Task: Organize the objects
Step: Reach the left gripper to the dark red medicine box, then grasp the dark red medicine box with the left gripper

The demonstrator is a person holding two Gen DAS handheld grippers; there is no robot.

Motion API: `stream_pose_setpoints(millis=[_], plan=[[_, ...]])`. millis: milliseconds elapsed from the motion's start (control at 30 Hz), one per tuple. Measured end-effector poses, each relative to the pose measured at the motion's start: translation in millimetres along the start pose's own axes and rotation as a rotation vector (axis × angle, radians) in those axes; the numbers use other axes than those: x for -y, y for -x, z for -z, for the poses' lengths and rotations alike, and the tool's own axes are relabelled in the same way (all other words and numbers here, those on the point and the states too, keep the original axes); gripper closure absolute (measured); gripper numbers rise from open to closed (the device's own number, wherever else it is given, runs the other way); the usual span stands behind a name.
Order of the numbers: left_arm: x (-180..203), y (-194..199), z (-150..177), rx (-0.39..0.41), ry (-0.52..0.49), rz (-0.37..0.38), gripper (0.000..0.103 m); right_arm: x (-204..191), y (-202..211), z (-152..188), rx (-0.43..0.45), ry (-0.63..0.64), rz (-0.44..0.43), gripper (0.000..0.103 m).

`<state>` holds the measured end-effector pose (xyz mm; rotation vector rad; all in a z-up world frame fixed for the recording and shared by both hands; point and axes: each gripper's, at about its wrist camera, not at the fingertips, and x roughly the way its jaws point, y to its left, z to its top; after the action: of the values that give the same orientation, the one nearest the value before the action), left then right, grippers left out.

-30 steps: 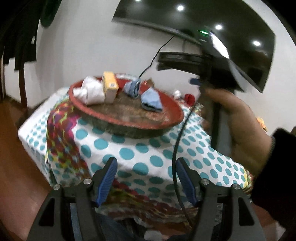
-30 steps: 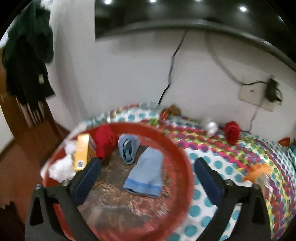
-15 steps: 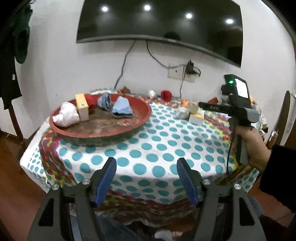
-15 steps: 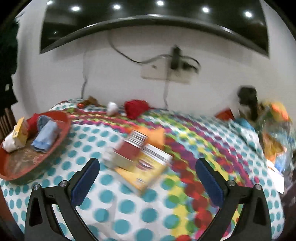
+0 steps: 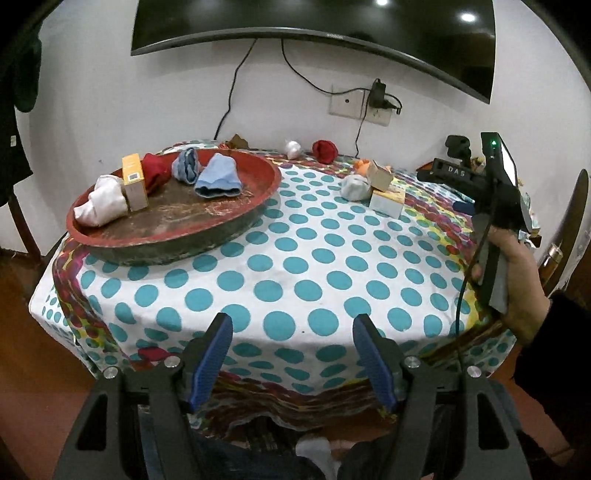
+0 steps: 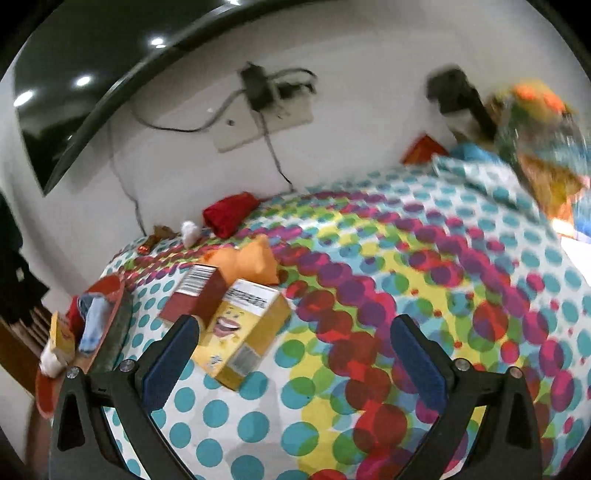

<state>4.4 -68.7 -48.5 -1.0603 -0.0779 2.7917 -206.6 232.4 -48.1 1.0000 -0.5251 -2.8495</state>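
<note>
A round red tray (image 5: 258, 206) stands on the dotted tablecloth at the left. In it lie a white sock (image 5: 101, 201), a yellow box (image 5: 133, 181), a red sock (image 5: 155, 171) and two blue socks (image 5: 218, 177). My left gripper (image 5: 291, 354) hangs open over the table's near edge, holding nothing. My right gripper (image 6: 295, 326), held in a hand (image 5: 517, 280), is open over the cloth. A yellow box (image 6: 243, 328) lies just past its left finger, beside a red-brown box (image 6: 195, 295) and an orange cloth (image 6: 251, 258). A red sock (image 6: 231, 212) lies by the wall.
A small white sock (image 6: 190, 230) and a pale grey sock (image 5: 354, 186) lie loose on the cloth. A TV (image 5: 314, 22) and a wall socket (image 5: 360, 105) with cables are behind the table. Colourful bags (image 6: 543, 122) crowd the far right corner. Dark clothes (image 5: 14, 103) hang at the left.
My right gripper swung from over the red tray to the right, down toward the boxes, and its view rolled. My left gripper drew back, so the whole table now shows.
</note>
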Motion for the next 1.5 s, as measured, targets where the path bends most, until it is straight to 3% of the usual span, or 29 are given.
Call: stream_pose_setpoints(millis=[267,467,667,933,1267,1333,1367,1500], plan=[[22.3,-17.2,-16.5,-0.028,-0.037,0.035,0.034,10.0,0.7,0.6,0.004,-0.048,-0.005,0.0],[46.7,-56.5,-64.9,-0.058,-0.053,0.078,0.034,32.6,16.7,2.4,0.093,-0.172,0.093,0.0],[72.5,-96.9,-108.0,-0.061,-0.093,0.1,0.034,46.9,11.4,0.0,0.077,-0.237,0.125,0.0],[111.8,-145.3,-152.4,-0.044,-0.234,0.051,0.034,48.9,10.9,0.2,0.079,-0.245,0.127,0.0],[142.4,-209.8,-179.0,-0.063,-0.305,-0.043,0.034,48.8,7.8,-0.8,0.07,-0.243,0.127,0.0],[144.4,-218.1,-180.6,-0.075,-0.308,-0.05,0.045,48.8,7.5,-0.9,0.07,-0.243,0.127,0.0],[144.1,-224.3,-180.8,-0.1,-0.303,-0.059,0.073,48.8,7.5,-0.9,0.07,-0.242,0.128,0.0],[144.0,-225.0,-181.2,-0.104,-0.3,-0.045,0.074,48.0,5.8,-1.1,0.065,-0.236,0.128,0.0]])
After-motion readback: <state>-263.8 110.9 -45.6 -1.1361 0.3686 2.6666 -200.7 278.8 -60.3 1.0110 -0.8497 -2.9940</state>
